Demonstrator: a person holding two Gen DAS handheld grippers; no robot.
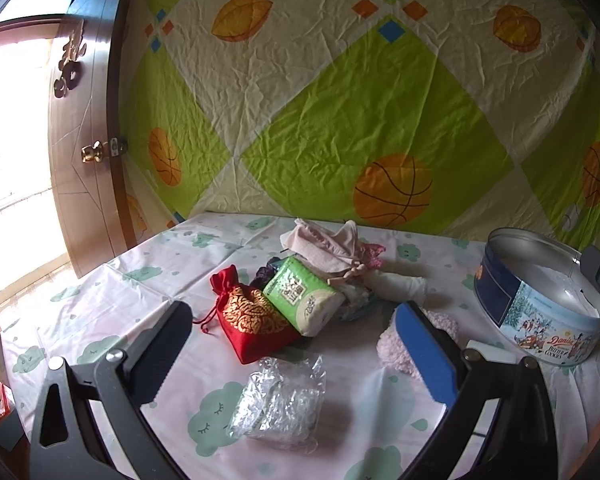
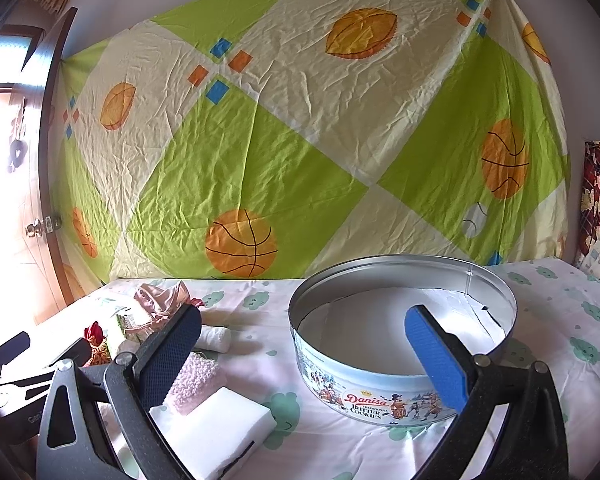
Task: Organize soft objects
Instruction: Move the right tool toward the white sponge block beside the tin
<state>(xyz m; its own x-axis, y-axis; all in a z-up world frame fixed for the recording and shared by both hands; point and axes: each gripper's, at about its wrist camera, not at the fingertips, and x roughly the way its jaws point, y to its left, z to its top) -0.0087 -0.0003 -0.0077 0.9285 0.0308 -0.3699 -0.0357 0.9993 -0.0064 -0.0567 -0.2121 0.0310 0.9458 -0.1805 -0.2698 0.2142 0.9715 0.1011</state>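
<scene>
My left gripper (image 1: 296, 320) is open above a crinkled clear plastic packet (image 1: 280, 400). Beyond it lie a red and gold drawstring pouch (image 1: 252, 316), a green tissue pack (image 1: 304, 296), a heap of pink cloth (image 1: 328, 246) and a rolled white cloth (image 1: 400, 284). A fluffy pink item (image 1: 396, 350) sits by the right finger. The round cookie tin (image 1: 540, 308) stands open at the right. My right gripper (image 2: 300, 332) is open in front of the cookie tin (image 2: 380, 384), which holds only a white liner. A white sponge block (image 2: 220, 432) and the fluffy pink item (image 2: 196, 380) lie by its left finger.
The table (image 1: 100, 300) wears a white cloth with green cloud prints. A green and cream sheet with basketballs (image 1: 340, 120) hangs behind it. A brown wooden door (image 1: 88, 140) stands open at the left. Patterned red fabric (image 2: 598, 200) shows at the far right.
</scene>
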